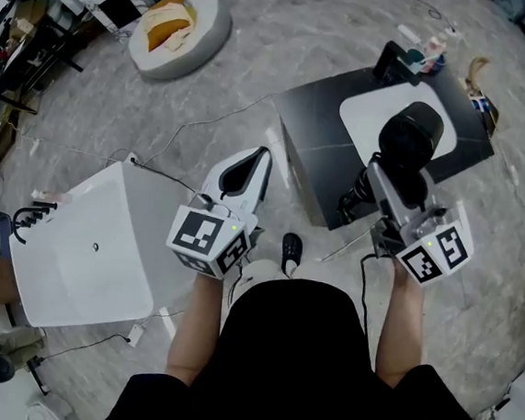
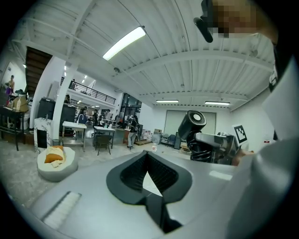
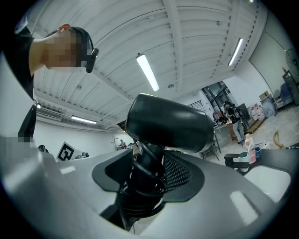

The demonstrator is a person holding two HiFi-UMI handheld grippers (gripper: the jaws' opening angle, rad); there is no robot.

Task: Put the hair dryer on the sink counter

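A black hair dryer [image 1: 412, 136] stands upright in my right gripper [image 1: 382, 177], with its cord coiled round the handle. The right gripper view shows the jaws shut on that handle [image 3: 145, 170], with the dryer's barrel [image 3: 168, 123] above them. My left gripper [image 1: 265, 154] is held beside it, to the left; its jaws meet at the tips [image 2: 146, 156] and hold nothing. A white sink basin [image 1: 106, 208] with a black tap [image 1: 32, 219] lies on the floor at the left, below and left of the left gripper.
A dark low platform [image 1: 316, 136] with a white mat [image 1: 369, 109] sits under the right gripper, with bottles [image 1: 427, 54] at its far edge. A round white cushion [image 1: 201, 28] lies at the back left. Cables run across the floor. My shoe [image 1: 291, 250] shows below.
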